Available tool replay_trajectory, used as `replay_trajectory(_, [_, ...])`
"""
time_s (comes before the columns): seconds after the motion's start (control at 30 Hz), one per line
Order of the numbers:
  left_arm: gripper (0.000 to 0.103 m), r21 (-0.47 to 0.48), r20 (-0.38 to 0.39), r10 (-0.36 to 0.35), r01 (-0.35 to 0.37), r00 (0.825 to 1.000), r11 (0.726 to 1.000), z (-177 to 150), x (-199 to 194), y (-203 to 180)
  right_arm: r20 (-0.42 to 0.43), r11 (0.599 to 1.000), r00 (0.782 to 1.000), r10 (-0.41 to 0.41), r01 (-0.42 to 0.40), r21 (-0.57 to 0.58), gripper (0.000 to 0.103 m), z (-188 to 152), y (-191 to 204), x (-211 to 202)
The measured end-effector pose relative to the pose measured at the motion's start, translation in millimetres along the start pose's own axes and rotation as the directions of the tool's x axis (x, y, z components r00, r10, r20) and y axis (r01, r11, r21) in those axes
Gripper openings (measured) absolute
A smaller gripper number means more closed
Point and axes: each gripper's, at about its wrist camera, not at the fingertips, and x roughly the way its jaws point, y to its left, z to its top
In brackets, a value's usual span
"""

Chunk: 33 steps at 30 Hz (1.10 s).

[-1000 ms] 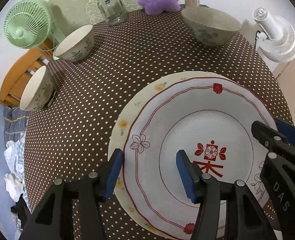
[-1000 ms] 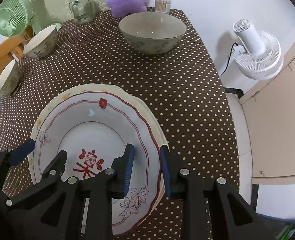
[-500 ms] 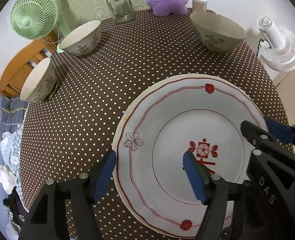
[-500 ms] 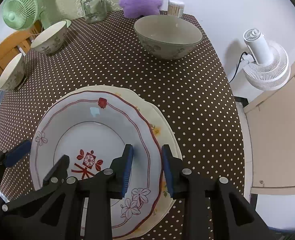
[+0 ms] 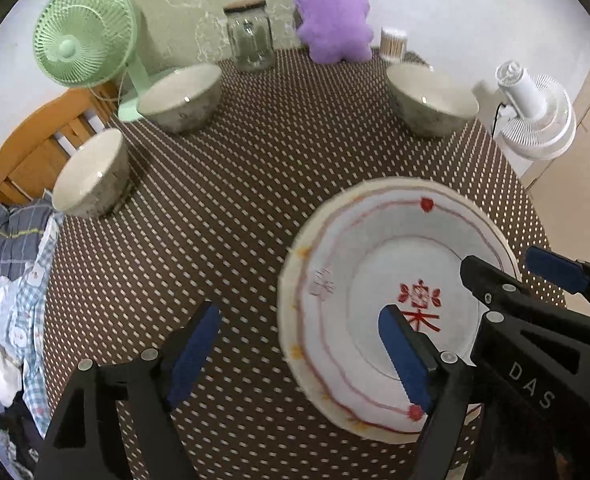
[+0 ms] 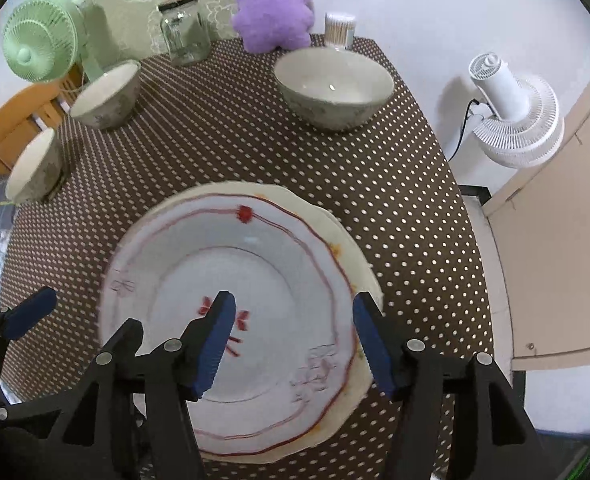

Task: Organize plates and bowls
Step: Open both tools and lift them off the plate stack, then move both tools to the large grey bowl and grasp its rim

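A white plate with red trim [image 5: 375,272] [image 6: 255,248] lies on a cream plate [image 5: 379,184] [image 6: 365,268] at the table's near right. My left gripper [image 5: 299,344] is open above the stack's left rim. My right gripper [image 6: 295,338] is open and empty, its jaws either side of the stack's right rim. Three bowls stand apart: a large one [image 5: 431,98] [image 6: 333,84] at the back right, one [image 5: 181,96] [image 6: 109,98] at the back left, one [image 5: 93,172] [image 6: 35,172] at the left edge.
The brown dotted tablecloth [image 5: 235,200] covers the table. A glass jar [image 5: 251,36], a purple plush [image 5: 333,16] and a toothpick holder [image 5: 393,42] stand along the back. A green fan [image 5: 81,34] is at back left, a white fan [image 5: 535,116] off the right edge.
My right gripper has opened and let go of the red-trimmed plate's rim. Both grippers have pulled back and up; the left one has shifted left. The plates stay stacked.
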Motion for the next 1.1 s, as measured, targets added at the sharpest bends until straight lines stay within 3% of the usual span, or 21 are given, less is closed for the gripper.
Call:
replay_trajectory(0.17, [0.083,0.009,0.061,-0.03,0.029,0.998,1.0,10.1,-15.9,39.0,0.062,0.998,0.997,-0.054,0.052,0.029,0.065,9.2,35.9,-23.1])
replay_trajectory(0.57, [0.083,-0.02,0.159,-0.022,0.025,0.987,0.999,33.7,-34.1,143.8,0.175,0.996,0.984,-0.032,0.017,0.084,0.065,33.0,129.8,-54.2])
replay_trajectory(1.1, [0.082,-0.069,0.188,0.034,-0.022,0.982,0.997,69.0,-4.5,240.0,0.196,0.998,0.98,0.041,-0.048,0.035,0.065,90.1,229.9,-27.7])
